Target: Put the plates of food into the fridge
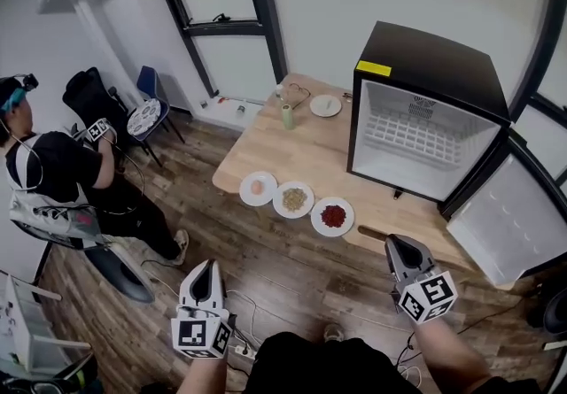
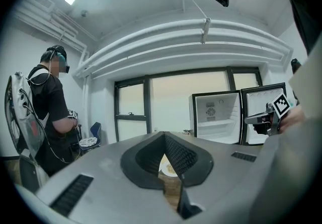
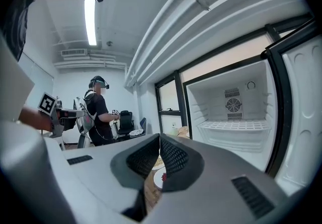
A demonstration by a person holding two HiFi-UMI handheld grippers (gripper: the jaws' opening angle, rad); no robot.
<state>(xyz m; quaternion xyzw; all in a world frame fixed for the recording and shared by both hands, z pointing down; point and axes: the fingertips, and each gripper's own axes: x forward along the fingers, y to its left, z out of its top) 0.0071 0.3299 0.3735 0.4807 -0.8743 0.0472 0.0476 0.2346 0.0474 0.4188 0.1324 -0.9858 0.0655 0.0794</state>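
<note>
Plates of food (image 1: 293,199) number three here, and neither claw has one. The left gripper (image 1: 205,266) is clenched on nothing, its jaws meeting tip to tip. The right gripper (image 1: 396,246) is likewise clamped together and empty. Both hang low in front of the person, short of the wooden table (image 1: 266,149), the right one nearer its front edge.

Just beyond them the three plates lie in a row along that edge. There is the plate with a pale round piece (image 1: 257,188), the plate of tan crumbly food (image 1: 295,200) in the middle, and the plate of red food (image 1: 333,216) closest to the right gripper. Past these, at the table's right end, the mini fridge (image 1: 425,56) stands with its door (image 1: 509,220) swung wide and its wire shelf (image 1: 412,137) bare. Farther back sit a small plate (image 1: 325,105) and a greenish cup (image 1: 288,115).

By my reading nothing is stored yet. The fridge is open and ready, and all three plates remain to be picked up and carried in.
</note>
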